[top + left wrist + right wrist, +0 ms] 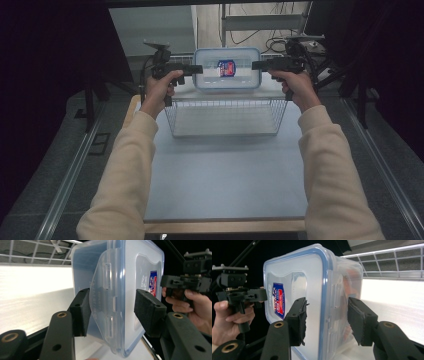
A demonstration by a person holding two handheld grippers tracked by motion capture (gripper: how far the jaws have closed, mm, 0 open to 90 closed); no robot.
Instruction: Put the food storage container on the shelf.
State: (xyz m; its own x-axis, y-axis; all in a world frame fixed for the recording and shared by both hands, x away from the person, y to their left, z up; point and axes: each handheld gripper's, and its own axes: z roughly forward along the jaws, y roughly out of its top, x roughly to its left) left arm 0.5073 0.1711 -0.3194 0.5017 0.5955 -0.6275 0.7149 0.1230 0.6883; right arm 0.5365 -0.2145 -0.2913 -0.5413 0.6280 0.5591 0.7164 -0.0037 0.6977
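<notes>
A clear plastic container (pixel 227 68) with a blue-rimmed lid and a red-and-blue label hangs in the air over the far rim of a wire basket (pixel 172 117). Its lid faces me. My left gripper (pixel 199 69) is shut on its left end, and my right gripper (pixel 255 65) is shut on its right end. In the left gripper view the pads (pixel 82 312) straddle the side latch of the container (pixel 140 265), and the right gripper (pixel 185 282) shows beyond it. In the right gripper view the jaws sit on either side of the other latch of the container (pixel 294 277).
The white wire basket stands at the far end of the blue-grey table (pixel 225 175), with nothing visible inside it. Dark stands and cables crowd the area behind the table. Metal rails run along both sides of the table.
</notes>
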